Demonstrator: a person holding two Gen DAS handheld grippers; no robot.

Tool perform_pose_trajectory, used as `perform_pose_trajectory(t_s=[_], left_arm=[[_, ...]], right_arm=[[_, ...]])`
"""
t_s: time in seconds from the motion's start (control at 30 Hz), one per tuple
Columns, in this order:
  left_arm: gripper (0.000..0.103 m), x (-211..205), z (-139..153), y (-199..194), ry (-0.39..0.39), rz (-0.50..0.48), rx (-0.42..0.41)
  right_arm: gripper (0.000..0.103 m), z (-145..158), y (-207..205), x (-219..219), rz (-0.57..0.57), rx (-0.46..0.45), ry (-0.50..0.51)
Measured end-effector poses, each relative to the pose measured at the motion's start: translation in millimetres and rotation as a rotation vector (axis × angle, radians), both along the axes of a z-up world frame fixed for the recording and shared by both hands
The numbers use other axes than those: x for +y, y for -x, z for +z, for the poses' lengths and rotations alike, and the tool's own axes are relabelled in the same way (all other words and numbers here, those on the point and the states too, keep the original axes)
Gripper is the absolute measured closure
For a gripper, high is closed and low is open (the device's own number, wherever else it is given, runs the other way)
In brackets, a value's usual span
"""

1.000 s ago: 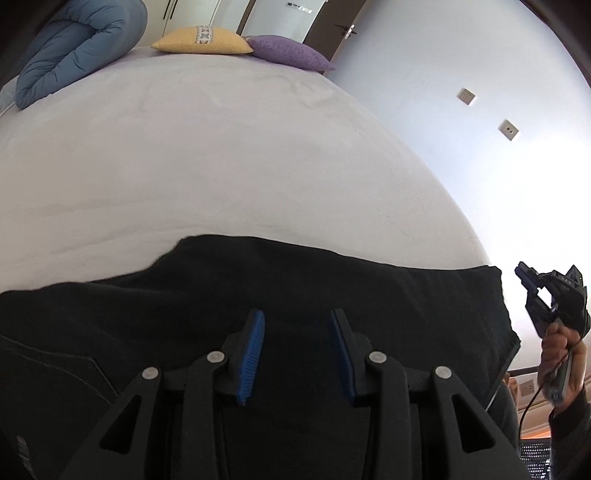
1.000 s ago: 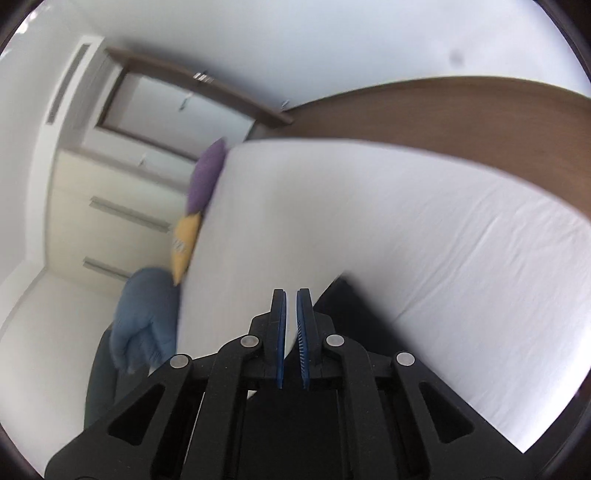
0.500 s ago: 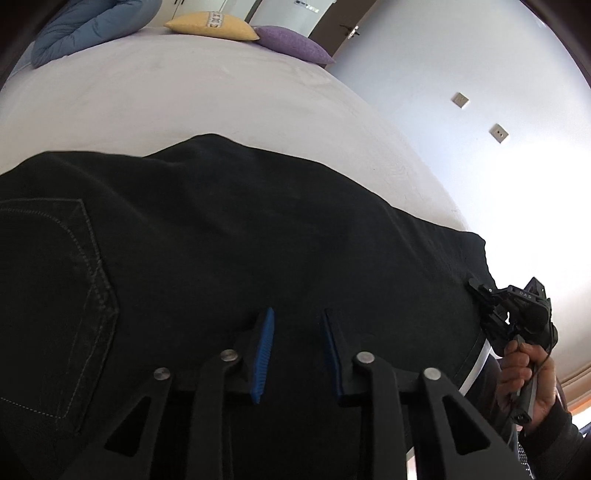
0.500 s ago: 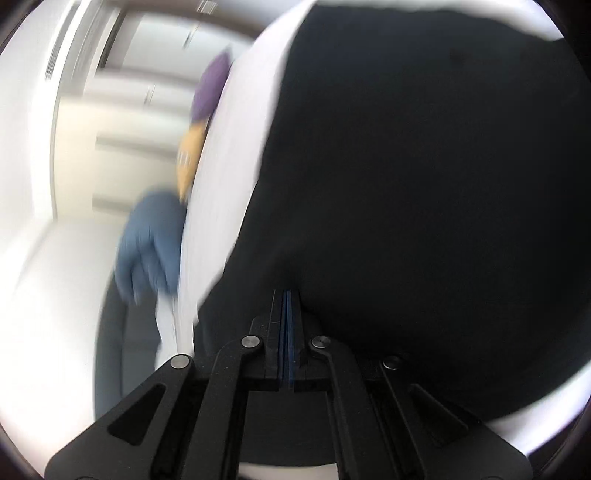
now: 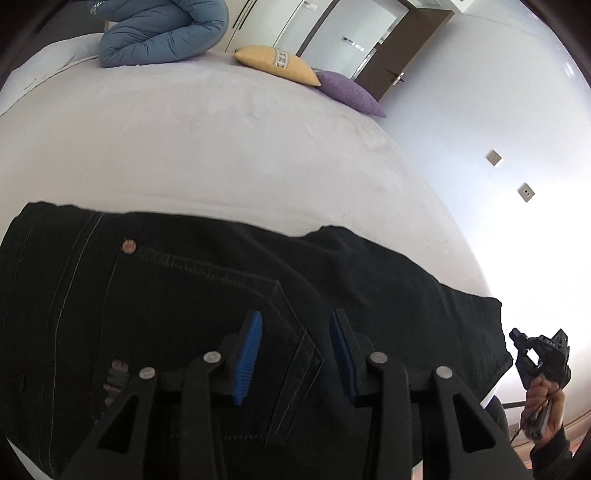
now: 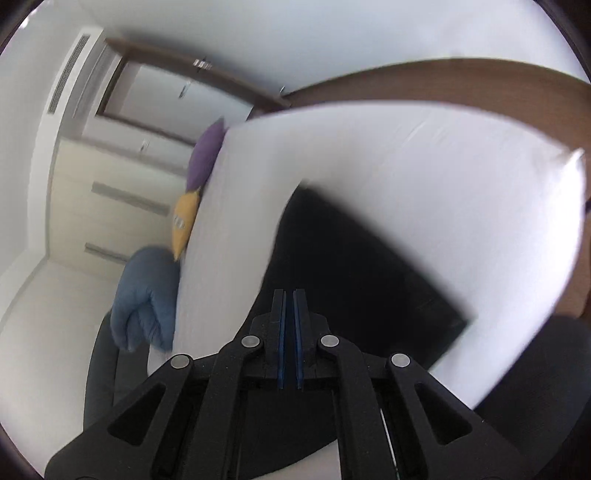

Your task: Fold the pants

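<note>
Black pants (image 5: 184, 295) lie flat across the near part of a white bed (image 5: 221, 147), back pocket and a copper rivet facing up. My left gripper (image 5: 295, 325) is open just above the pocket, nothing between its blue pads. My right gripper (image 6: 289, 299) has its pads nearly together with a thin gap and nothing visible between them. It hovers over the pants' end (image 6: 351, 266). The right gripper also shows in the left wrist view (image 5: 539, 354), held in a hand off the bed's right edge.
A blue duvet roll (image 5: 162, 29), a yellow pillow (image 5: 277, 66) and a purple pillow (image 5: 347, 92) lie at the bed's far end. A wall with sockets (image 5: 524, 192) stands to the right. A dark chair (image 6: 107, 369) is beside the bed.
My left gripper pulled back and opened wider; the pocket is now under it. My right gripper lifted away from the pants, and its pads parted slightly.
</note>
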State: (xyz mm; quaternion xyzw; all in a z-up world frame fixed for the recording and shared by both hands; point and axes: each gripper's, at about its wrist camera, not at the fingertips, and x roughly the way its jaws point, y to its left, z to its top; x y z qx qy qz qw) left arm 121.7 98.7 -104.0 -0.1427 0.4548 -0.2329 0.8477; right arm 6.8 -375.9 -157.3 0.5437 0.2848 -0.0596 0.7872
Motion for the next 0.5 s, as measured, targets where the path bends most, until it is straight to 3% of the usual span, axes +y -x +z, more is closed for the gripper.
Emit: perform_pose_trajectory(t_s=[0.2,0.27,0.33,0.43,0.5], left_arm=[[0.059,-43.4,-15.7,-39.6,-0.044,-0.091,0.021],[0.060,-30.7,-33.8,-47.0,-0.055,-0.077,0.054],[0.070,-12.0,-42.1,-45.2,-0.001,-0.072,0.053],[0.071,14.1,-42.6,-38.5,0.061,-0.088,0.022],[0.071,27.8,-44.8,-35.9,0.118,-0.118,0.021]], right_arm=[[0.100,-42.6,-151.3,163.3,0.438,0.040,-0.107],[0.100,-60.2,-167.6,199.9,0.528,0.093,-0.076],[0.101,-77.8,-179.8,202.3,0.499,0.112,-0.100],[0.103,-89.5,-191.4,181.3,0.445,0.065,-0.116],[0.103,-85.2,-161.2,144.5,0.391,0.043,-0.097]])
